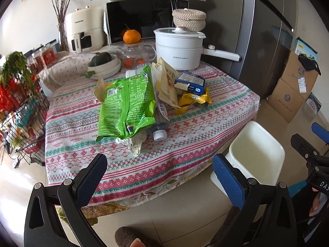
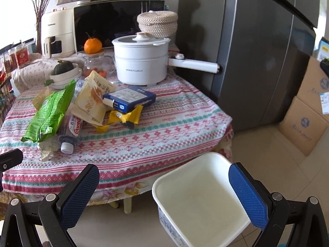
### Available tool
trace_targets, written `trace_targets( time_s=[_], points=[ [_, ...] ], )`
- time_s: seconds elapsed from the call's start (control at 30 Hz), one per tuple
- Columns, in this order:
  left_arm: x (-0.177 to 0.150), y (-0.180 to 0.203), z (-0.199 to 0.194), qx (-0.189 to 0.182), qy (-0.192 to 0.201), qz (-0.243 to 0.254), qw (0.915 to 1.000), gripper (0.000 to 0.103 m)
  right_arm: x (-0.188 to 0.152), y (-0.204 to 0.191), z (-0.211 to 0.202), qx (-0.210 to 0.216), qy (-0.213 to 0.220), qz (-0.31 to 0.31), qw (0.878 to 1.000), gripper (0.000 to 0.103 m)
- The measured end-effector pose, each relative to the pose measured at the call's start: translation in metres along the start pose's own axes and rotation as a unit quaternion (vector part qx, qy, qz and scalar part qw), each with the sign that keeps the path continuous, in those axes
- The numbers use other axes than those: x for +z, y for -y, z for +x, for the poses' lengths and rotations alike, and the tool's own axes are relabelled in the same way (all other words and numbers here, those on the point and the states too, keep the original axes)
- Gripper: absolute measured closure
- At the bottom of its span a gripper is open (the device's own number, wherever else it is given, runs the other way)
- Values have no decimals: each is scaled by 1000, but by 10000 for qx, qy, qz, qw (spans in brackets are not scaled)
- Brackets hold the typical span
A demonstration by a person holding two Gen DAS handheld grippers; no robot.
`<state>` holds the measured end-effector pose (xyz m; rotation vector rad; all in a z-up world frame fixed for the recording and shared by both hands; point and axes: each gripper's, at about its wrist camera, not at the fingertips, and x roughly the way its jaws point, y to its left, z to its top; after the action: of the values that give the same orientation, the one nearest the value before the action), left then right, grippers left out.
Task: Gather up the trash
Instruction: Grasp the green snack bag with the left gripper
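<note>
While both grippers are held back from the table edge, nothing is gripped: the left gripper is spread wide and empty, and the right gripper likewise, its jaws framing only air above the bin. The trash is heaped on the tablecloth, ahead of and beyond both tools. A green bag is seen nearest the left gripper, lying with its long axis running away from the camera, almost straight ahead of the gap between the fingers. A bottle is partly buried under it, cap end toward the table edge, with crumpled paper just beside the cap. Farther right lie a yellow pouch, a blue box and a yellow wrapper, closer to the right gripper. The left arm is judged the nearer one for the green bag; the bin stands on the floor to its right, below the table corner. How much of the bottle is pinned under the bag cannot be made out, and whatever lies beneath the pouch is hidden.
</note>
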<state>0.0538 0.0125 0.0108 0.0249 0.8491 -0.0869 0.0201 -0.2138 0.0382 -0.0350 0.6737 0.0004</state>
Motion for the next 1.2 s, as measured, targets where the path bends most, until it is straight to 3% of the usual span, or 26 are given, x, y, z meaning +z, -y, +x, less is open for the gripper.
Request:
trace_targets(
  time_s=[0.1, 0.23, 0.57, 0.77, 0.9, 1.0, 1.2],
  points=[
    [18, -17, 23, -96, -281, -190, 9994, 0, 11, 1, 18, 339, -219, -63, 9992, 0],
    [42, -34, 53, 108, -277, -260, 9992, 1, 27, 6, 50, 958, -641, 100, 9933, 0],
    [84, -43, 140, 257, -597, -88, 9978, 18, 49, -1, 124, 1235, -1165, 142, 9854, 0],
    [90, -45, 168, 233, -740, -153, 9969, 53, 60, -1, 142, 1467, -1144, 244, 9822, 0],
    [94, -45, 168, 293, -671, -32, 9973, 94, 65, 4, 150, 1547, -1161, 514, 9798, 0],
    [93, -52, 166, 223, -618, -161, 9977, 102, 67, 5, 155, 1458, -1227, 605, 9798, 0],
    [98, -68, 136, 88, -192, -337, 9992, 103, 75, -2, 157, 1330, -1308, 539, 9810, 0]
  ],
)
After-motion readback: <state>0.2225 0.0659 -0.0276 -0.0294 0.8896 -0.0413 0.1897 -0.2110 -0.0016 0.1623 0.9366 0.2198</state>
